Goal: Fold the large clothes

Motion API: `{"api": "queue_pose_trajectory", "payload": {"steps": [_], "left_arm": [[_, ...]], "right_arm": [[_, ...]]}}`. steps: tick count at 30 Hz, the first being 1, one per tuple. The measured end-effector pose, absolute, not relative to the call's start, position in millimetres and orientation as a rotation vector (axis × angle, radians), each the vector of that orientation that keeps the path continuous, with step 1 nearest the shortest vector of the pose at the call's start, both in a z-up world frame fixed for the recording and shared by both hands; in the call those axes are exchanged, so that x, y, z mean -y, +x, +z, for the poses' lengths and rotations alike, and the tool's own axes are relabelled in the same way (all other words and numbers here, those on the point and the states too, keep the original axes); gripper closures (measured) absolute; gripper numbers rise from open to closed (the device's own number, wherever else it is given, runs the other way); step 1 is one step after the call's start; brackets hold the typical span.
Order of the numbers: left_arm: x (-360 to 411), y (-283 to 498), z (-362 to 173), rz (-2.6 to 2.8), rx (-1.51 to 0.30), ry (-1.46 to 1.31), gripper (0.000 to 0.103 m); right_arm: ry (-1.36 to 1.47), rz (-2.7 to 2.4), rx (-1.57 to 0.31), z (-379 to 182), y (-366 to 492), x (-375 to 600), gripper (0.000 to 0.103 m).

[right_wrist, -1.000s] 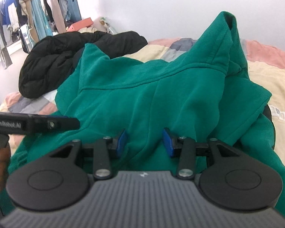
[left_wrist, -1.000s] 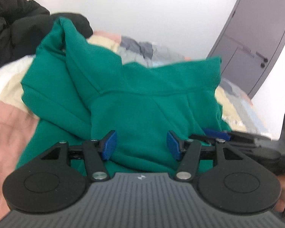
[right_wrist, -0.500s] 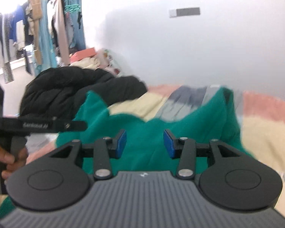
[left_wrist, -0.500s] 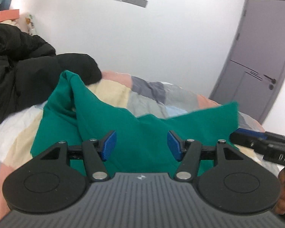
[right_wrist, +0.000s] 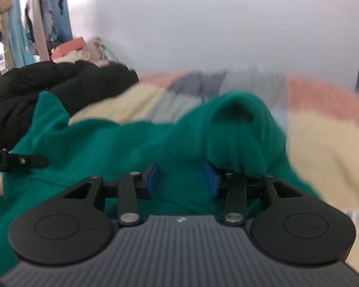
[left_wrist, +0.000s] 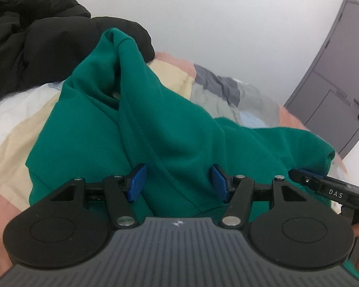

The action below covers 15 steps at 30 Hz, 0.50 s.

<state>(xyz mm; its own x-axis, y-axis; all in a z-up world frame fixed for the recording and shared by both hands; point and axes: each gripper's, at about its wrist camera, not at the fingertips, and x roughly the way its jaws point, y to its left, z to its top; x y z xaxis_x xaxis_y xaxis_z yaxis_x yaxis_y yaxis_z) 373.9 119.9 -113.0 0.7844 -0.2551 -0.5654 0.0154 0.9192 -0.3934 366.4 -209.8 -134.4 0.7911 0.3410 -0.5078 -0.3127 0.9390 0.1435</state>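
Folding barely begun: hoodie [left_wrist: 179,124] heaped on bed [left_wrist: 16,124] (sleeve [right_wrist: 239,124] draped over right gripper [right_wrist: 182,179]); left gripper [left_wrist: 178,183] likewise part-spread, grip on cloth impossible to tell; flattening, folding left.

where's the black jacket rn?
The black jacket lies heaped on the bed at upper left in both wrist views, just behind the green hoodie, whose raised peak overlaps it.
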Motion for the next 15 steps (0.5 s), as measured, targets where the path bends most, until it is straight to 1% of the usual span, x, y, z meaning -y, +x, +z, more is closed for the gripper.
{"api": "queue_pose_trajectory", "payload": {"steps": [3,6,12,15], "left_arm": [[-118.1,376.3,-119.5,-0.151,-0.665,-0.37,0.038],[-117.9,374.6,-117.7,-0.151,-0.655,-0.374,0.038],[-118.5,350.3,-97.3,-0.131,-0.613,-0.366,0.038],[-121.3,324.3,-80.7,-0.123,-0.579,-0.39,0.038]], "right_arm": [[0.106,0.364,-0.609,-151.0,374.4,215.2,0.06],[0.137,0.366,-0.617,-155.6,376.7,217.5,0.06],[0.128,0.346,-0.581,-138.4,356.3,214.5,0.058],[0.123,0.328,-0.562,-125.6,339.1,212.9,0.053]]}}
